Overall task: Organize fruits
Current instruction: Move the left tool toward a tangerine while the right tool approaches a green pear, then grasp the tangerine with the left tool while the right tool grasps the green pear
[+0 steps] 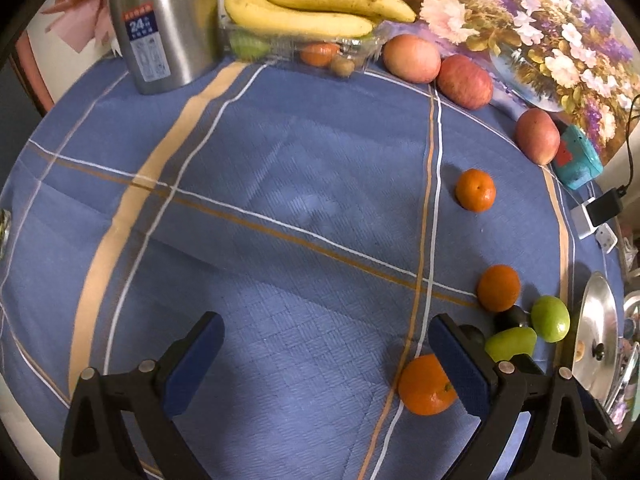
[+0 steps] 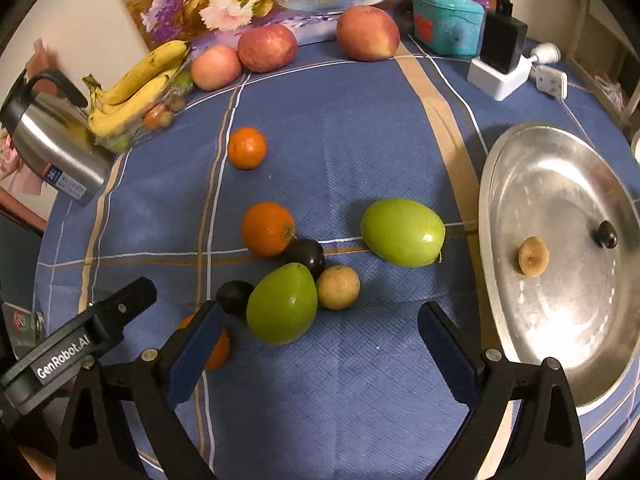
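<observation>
Your left gripper [image 1: 324,364] and right gripper [image 2: 320,344] hover w/ fingers apart, holding nothing. Nearest, a green fruit [image 2: 282,303] sits in a loose cluster mid-tablecloth [image 2: 360,128], prob. awaiting sorting. By the right edge, the steel tray [image 2: 560,184] holds one small fruit. Apples [image 2: 267,47] line the far edge, bananas [image 2: 136,80] at far left.

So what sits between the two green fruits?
In the right wrist view, bare blue cloth separates the near green fruit from the far green fruit; a small tan fruit sits just below that gap, touching the near one.
</observation>
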Available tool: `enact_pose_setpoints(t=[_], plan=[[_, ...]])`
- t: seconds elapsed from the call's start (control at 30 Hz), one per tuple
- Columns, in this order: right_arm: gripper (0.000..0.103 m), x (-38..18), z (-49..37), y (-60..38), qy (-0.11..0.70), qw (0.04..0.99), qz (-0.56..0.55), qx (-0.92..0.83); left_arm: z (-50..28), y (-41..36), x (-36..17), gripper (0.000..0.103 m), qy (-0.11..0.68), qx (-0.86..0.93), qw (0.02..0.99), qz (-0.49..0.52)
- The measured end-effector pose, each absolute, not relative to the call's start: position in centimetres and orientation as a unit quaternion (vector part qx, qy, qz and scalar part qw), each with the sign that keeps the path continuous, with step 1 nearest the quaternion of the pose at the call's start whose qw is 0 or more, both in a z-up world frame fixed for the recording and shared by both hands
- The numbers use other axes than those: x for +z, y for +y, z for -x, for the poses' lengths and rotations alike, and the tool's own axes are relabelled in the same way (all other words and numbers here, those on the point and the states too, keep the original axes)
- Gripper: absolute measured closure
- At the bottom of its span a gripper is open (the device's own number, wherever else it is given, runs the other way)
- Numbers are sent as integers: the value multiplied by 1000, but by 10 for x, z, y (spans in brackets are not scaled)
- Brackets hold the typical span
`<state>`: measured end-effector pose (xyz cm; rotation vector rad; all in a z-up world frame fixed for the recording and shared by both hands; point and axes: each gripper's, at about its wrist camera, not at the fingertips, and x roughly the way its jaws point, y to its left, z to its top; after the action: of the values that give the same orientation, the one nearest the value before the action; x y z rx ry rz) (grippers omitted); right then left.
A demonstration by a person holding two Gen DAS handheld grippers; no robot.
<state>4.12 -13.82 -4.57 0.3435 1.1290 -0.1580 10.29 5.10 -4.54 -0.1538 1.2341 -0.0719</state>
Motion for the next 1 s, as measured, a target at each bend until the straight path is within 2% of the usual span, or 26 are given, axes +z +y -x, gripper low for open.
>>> enact_pose_setpoints(t=[0.03,0.1,0.17,0.23,0.33,0.47,0.77,1.0], plan=[[6,-45,-39,-139,531,828,-162,-74,-104,52,-48,0,582,-33,808,82],[19,-44,-39,-138,531,829,-163,-73,-105,56,-50,0,587,-32,803,104],[27,-45,-39,-138,531,827,-171,-71,-104,58,-51,0,587,-32,802,109],[27,-46,-38,-139,532,825,-181,-65,-104,57,-51,1,586,-32,803,107],[38,-46,-38,-138,534,822,-191,-58,-103,54,-49,4,584,-44,803,113],[40,-46,-39,-133,535,821,-195,-47,-105,47,-48,11,584,-54,803,103],[55,-48,-43,-129,535,821,-198,-37,-107,45,-45,12,582,-62,802,114],[62,-50,-45,-131,537,819,-198,-35,-102,48,-42,13,583,-64,802,116]])
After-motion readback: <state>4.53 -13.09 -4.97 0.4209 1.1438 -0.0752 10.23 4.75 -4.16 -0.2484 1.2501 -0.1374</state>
